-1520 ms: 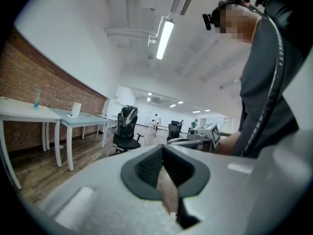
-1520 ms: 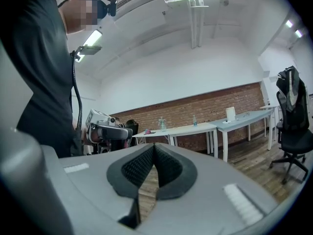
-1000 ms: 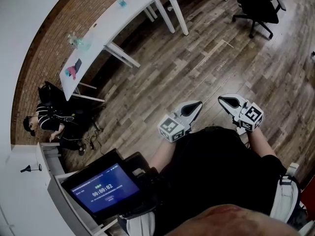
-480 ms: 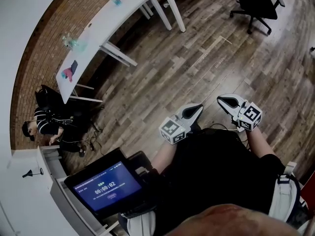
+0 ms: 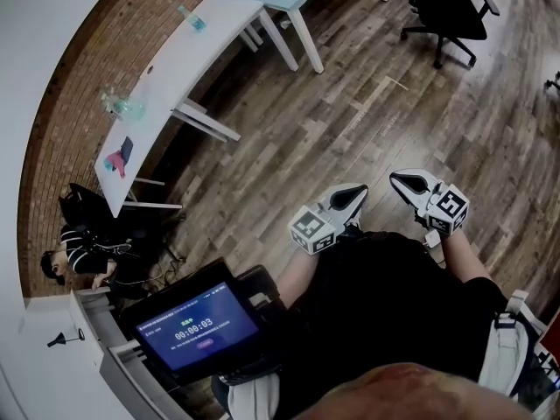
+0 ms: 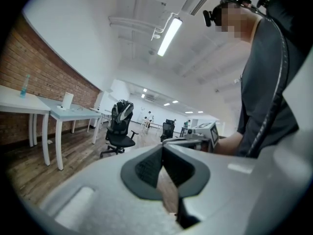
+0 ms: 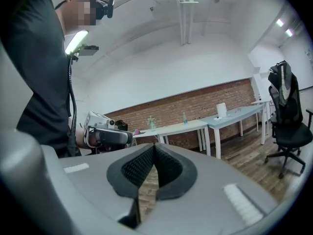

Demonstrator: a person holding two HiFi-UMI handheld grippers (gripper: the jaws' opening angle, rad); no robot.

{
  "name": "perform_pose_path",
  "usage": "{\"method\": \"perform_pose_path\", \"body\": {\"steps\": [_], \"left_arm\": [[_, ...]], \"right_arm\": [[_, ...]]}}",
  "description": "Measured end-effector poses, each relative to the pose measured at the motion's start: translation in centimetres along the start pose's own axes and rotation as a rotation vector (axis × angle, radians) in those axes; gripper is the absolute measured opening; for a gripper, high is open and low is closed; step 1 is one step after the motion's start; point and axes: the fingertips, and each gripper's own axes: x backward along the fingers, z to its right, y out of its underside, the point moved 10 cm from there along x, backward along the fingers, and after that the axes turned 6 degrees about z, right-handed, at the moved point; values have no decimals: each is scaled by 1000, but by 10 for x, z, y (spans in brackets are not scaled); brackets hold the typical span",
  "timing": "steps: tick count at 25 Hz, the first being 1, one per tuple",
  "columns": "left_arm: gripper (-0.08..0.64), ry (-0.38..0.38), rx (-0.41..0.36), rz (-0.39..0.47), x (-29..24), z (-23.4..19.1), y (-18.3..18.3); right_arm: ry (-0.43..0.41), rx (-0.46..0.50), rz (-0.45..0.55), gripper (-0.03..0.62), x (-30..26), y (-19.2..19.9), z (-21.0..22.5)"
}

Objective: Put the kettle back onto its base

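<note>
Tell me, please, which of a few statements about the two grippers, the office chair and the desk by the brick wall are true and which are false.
1. The grey left gripper has its jaws together with nothing between them. True.
2. The grey right gripper grips a kettle. False: its jaws are shut on nothing, and no kettle shows in any view.
3. A black wheeled office chair stands on the wood-plank floor. True.
4. The long white desk beside the red brick wall has nothing on it. False: a clear bottle stands on it, among other small items.
</note>
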Motion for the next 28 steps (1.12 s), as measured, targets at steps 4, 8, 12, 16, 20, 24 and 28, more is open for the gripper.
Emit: {"method": "perform_pose_path", "body": {"steps": [4, 8, 12, 16, 20, 24, 28], "left_arm": [[3, 28, -3, 0, -4, -39, -16], [3, 47, -6, 1, -4, -73, -30], [3, 54, -6, -3, -5, -107, -37], [3, 70, -8, -7, -7, -134, -40], [3, 80, -7, -11, -7, -158, -46], [2, 80, 5, -14, -2, -177, -49], [3, 76, 12, -15, 0, -185, -44]], "right_arm": [[14, 26, 20, 3, -34, -16, 18], [28, 31, 36, 3, -64, -28, 32], [39, 39, 40, 3, -89, -31, 47], [57, 36, 40, 3, -109, -27, 60], [71, 34, 45, 3, -128, -29, 72], [80, 39, 60, 3, -147, -30, 82], [64, 23, 46, 3, -157, -28, 81]]}}
